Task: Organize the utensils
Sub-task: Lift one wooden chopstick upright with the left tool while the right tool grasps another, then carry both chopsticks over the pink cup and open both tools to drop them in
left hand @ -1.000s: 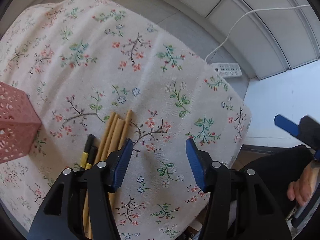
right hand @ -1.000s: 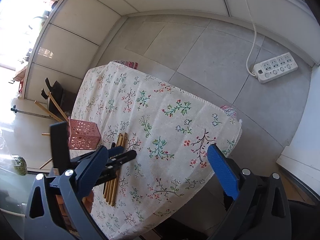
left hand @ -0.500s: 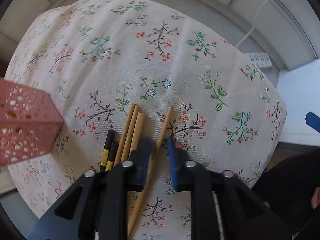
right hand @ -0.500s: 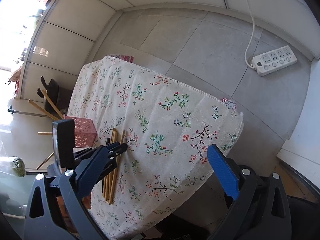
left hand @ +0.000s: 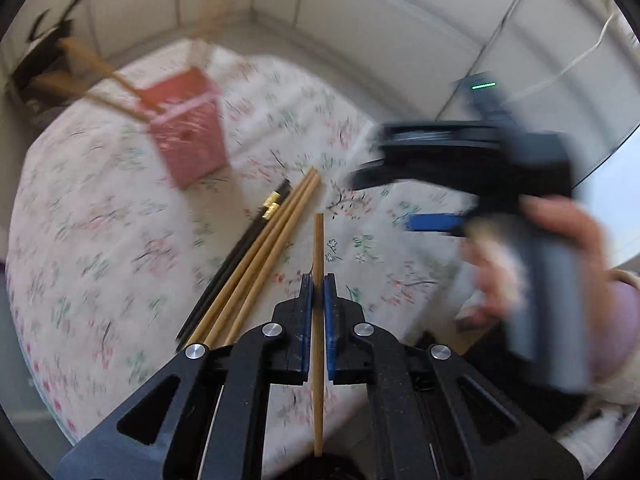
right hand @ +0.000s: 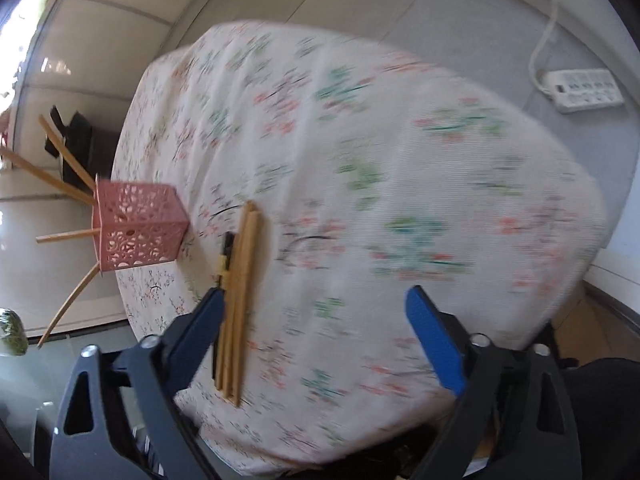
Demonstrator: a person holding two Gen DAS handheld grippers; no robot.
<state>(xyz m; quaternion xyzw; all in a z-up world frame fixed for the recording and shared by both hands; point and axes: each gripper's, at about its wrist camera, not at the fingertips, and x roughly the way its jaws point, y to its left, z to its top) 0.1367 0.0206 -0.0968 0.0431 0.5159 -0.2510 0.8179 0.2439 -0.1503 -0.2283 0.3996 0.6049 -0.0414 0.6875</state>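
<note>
Since a second ago the left gripper (left hand: 318, 280) has closed its blue pads on a single wooden chopstick (left hand: 318, 248) and lifted it clear of the others; back then its jaws stood wide above the bundle. That chopstick now runs straight up the middle of the left wrist view, clamped between the pads, its far tip pointing over the cloth.

Just left of it, the remaining chopsticks (left hand: 256, 264) lie side by side on the floral tablecloth (left hand: 100, 240): three pale wooden ones and two black ones with gold bands (left hand: 271, 203). Nothing grips them.

The right gripper (right hand: 316, 312) has come in over the table as well. Its jaws are closing yet stand well apart, with only cloth between them; the left blue finger (right hand: 204, 320) hangs just beside the near end of the bundle, and whether it touches is unclear. Seen from the left wrist, that gripper and the person's hand (left hand: 532, 264) around it are a dark blur at the right.

Farther off, the pink perforated holder (right hand: 138, 226) stands on the cloth near the table's edge, with several wooden chopsticks leaning out of it. Beyond the table, a white power strip (right hand: 580, 89) lies on the grey floor.
</note>
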